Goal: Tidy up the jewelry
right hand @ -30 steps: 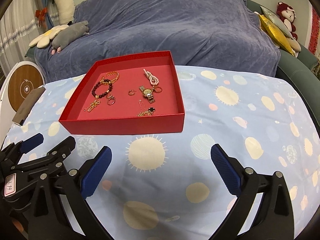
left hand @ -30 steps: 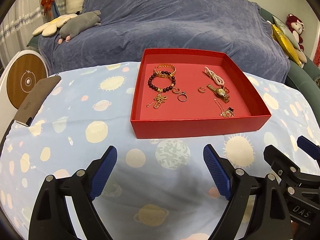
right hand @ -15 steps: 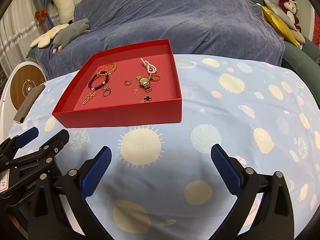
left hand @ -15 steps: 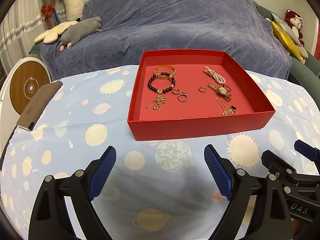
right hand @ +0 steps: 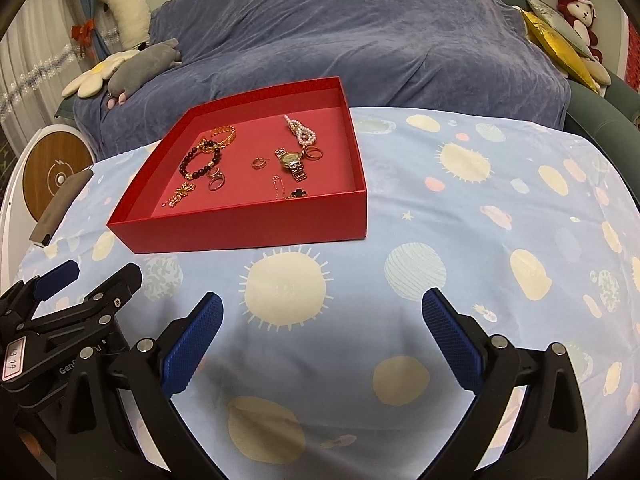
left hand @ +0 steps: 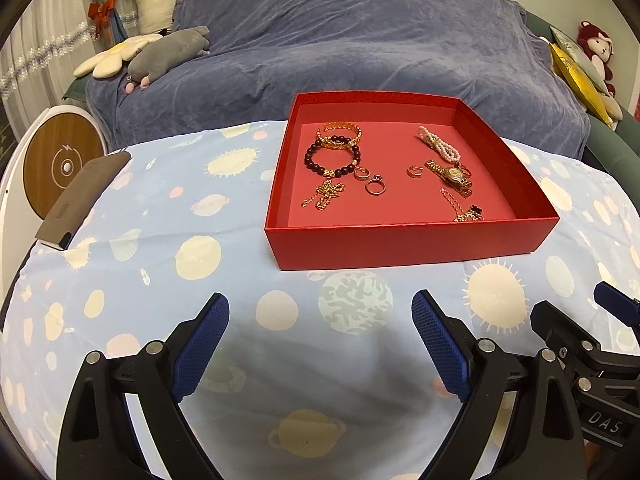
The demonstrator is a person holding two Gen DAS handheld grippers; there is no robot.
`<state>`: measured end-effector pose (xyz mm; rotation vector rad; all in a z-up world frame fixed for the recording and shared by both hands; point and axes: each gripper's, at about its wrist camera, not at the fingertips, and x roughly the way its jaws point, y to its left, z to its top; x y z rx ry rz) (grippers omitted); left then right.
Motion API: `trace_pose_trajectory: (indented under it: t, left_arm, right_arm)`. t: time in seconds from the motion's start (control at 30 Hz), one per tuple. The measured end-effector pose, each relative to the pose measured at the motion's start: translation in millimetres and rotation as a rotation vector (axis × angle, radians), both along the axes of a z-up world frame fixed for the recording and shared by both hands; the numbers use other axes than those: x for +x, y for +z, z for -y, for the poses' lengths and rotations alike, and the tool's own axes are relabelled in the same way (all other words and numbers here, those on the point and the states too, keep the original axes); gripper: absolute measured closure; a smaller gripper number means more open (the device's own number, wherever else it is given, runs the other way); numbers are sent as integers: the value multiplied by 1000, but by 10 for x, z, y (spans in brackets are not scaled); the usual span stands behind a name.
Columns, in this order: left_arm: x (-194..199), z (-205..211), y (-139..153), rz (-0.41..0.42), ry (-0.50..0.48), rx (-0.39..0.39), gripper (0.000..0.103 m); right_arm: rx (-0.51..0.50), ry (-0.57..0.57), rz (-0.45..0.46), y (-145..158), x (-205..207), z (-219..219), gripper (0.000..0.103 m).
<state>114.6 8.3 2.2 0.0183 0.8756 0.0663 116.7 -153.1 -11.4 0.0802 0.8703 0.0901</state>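
On a planet-print cloth (left hand: 168,248) before a blue-draped sofa (left hand: 360,40) sits a red tray (left hand: 408,240).

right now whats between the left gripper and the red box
Only bare planet-print cloth. In the left wrist view, nothing lies between the open left gripper and the red box; all the jewelry sits inside it.

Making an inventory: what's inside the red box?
In the box: gold bangle, dark bead bracelet, pearl strand, watch, chains, rings. The front wall partly hides the clover chain.
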Motion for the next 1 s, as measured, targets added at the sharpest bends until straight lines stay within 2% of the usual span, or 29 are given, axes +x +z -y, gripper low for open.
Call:
trace_pose_trajectory:
  t: [0.3, 1.0]
  left_arm:
    - [14, -15, -30, -10, -17, -22, 12]
    - [-21, 13, -1, 15, -14, 8, 11]
  right_arm:
    - [-10, 10, -8, -21, 2, -33, 6]
    - [-11, 13, -1, -18, -10, -42, 6]
